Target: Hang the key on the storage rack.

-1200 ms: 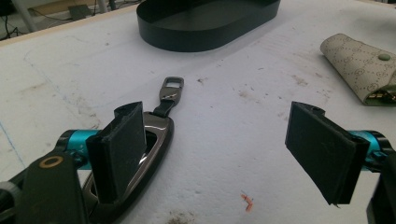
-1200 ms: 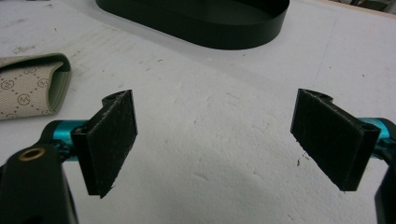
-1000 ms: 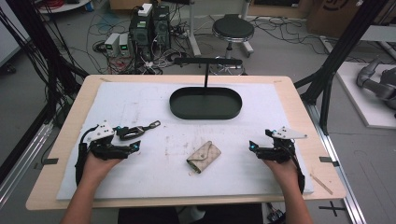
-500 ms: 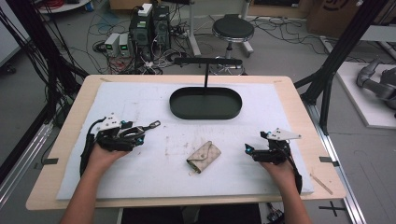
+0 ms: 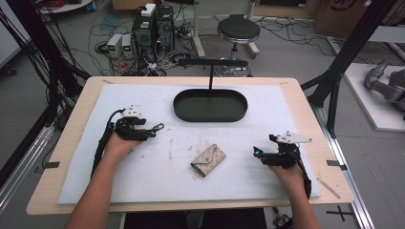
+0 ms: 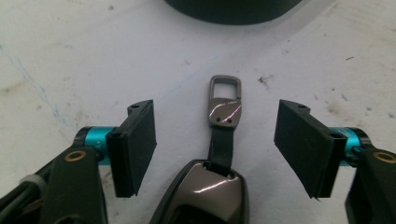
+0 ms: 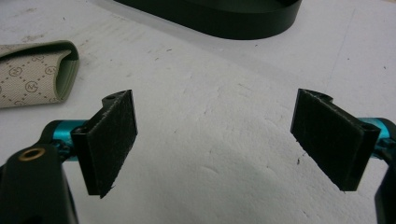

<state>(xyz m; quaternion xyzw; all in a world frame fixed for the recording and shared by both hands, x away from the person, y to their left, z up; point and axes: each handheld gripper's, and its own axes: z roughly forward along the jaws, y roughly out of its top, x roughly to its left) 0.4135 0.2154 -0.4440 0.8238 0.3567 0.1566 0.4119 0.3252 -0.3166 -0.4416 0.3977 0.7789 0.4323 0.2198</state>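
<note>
Your left claw [image 6: 217, 140] has just been closing, pads not yet touching the key fob [image 6: 219, 140] lying between them.

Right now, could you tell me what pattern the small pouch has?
Beige pouch with a diamond monogram print, clearest in the right gripper view.

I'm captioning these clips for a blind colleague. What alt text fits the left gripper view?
A dark metallic key fob with a short strap and a metal loop lies on a stained white mat, between the left gripper's two black fingers, which stand apart from it and have just been closing. A black tray's edge shows at the top.
</note>
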